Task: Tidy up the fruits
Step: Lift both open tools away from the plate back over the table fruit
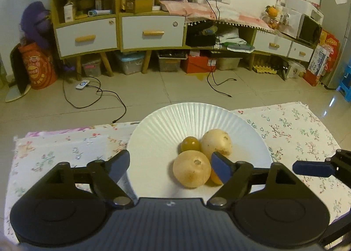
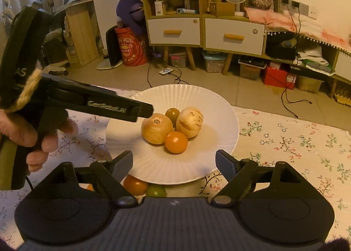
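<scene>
On the floral tablecloth (image 2: 285,141): a white fluted plate (image 2: 219,101) is sitting with four fruits gathered near its middle.
Plate contents: a tan round fruit (image 2: 156,128) is lying at the left, a pale speckled fruit (image 2: 189,121) is leaning beside it at the right, a small orange fruit (image 2: 176,142) is resting in front touching both, and a small olive-green fruit (image 2: 172,113) is tucked behind between the two larger ones.
Off the plate: an orange-red fruit (image 2: 135,185) and a green fruit (image 2: 156,190) are lying on the cloth just beside the plate's near rim, partly hidden by the right tool's body.
Left gripper (image 1: 171,162): its jaws are standing spread over the plate, pinching nothing; the tan fruit is lying between them, the right finger passing in front of the pale fruit.
Right gripper (image 2: 174,161): its jaws are standing wide apart above the plate's near edge, holding nothing.
Person's hand (image 2: 33,139): it is gripping the left tool's handle at the left of the right wrist view.
</scene>
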A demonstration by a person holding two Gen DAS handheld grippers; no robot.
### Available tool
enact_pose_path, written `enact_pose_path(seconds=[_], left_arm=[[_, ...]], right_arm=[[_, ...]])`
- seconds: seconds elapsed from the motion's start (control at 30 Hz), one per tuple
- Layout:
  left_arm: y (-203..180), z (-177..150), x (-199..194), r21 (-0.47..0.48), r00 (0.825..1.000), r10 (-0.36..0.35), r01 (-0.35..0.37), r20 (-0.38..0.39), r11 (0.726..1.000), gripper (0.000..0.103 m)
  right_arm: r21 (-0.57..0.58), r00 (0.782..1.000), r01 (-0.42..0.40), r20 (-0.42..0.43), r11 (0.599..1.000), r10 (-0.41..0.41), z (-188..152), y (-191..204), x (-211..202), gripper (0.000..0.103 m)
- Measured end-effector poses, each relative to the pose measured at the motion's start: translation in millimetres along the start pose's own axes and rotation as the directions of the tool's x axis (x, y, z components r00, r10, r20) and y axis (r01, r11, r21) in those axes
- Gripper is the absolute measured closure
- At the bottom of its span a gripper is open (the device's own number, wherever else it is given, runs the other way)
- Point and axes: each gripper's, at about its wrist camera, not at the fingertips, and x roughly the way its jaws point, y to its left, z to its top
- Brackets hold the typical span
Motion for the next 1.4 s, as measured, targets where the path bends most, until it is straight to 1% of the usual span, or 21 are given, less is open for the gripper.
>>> enact_pose_path(seconds=[0.13, 0.2, 0.3, 0.43, 0.5, 0.57, 0.8, 1.07, 1.17, 1.27, 1.4], left_arm=[[3.8, -3.7, -15.6, -0.017, 1.0, 0.005, -0.005, 0.006, 1.0, 0.028], [6.2, -7.3, -23.2, -0.022, 1.0, 0.01, -0.01, 0.015, 1.0, 0.022], [9.3, -13.6, -32.2, -0.027, 1.0, 0.018, -0.017, 0.024, 0.999, 0.018], [13.3, -22.6, -42.2, -0.033, 0.999, 0.033, -0.033, 0.017, 0.999, 0.017], [15.1, -26.9, -49.1, -0.038, 0.999, 0.034, -0.033, 0.02, 0.999, 0.012], [17.5, -32.1, -56.5, -0.043, 0.999, 0.037, -0.035, 0.031, 0.998, 0.011], [26.4, -50.3, -73.4, -0.06, 0.999, 0.047, -0.046, 0.017, 0.997, 0.011], [36.3, -70.0, -89.9, -0.088, 0.998, 0.06, -0.059, 0.009, 0.994, 0.011], [38.5, -78.1, -95.1, -0.091, 0.998, 0.06, -0.058, 0.014, 0.994, 0.011], [39.1, -86.4, -97.4, -0.078, 0.998, 0.065, -0.063, 0.019, 0.995, 0.011], [41.9, -98.4, -97.7, -0.063, 0.999, 0.048, -0.047, 0.02, 0.997, 0.011]], right_arm=[[-0.005, 1.0, 0.005, 0.009, 1.0, -0.004, -0.6, 4.6, -11.2, 0.016], [-0.009, 1.0, 0.003, 0.011, 1.0, -0.003, -1.2, 7.4, -16.0, 0.012], [-0.021, 1.0, 0.007, 0.013, 1.0, -0.007, -2.4, 11.3, -20.7, 0.01], [-0.022, 1.0, 0.013, 0.014, 1.0, -0.013, -5.5, 14.8, -26.2, 0.009], [-0.016, 1.0, 0.014, 0.016, 1.0, -0.014, -6.6, 16.1, -28.5, 0.008], [-0.005, 0.999, 0.019, 0.026, 1.0, -0.019, -8.1, 16.9, -32.1, 0.006], [0.027, 0.999, 0.015, 0.049, 1.0, -0.017, -14.9, 21.6, -43.4, 0.0], [0.019, 0.997, 0.031, 0.065, 0.999, -0.032, -21.3, 30.2, -50.5, 0.0], [0.008, 0.995, 0.045, 0.087, 0.999, -0.046, -25.4, 34.2, -53.3, 0.0], [0.004, 0.995, 0.031, 0.099, 1.0, -0.031, -29.4, 36.4, -54.6, 0.0], [0.019, 0.995, 0.009, 0.102, 1.0, -0.011, -37.3, 37.0, -52.6, 0.0]])
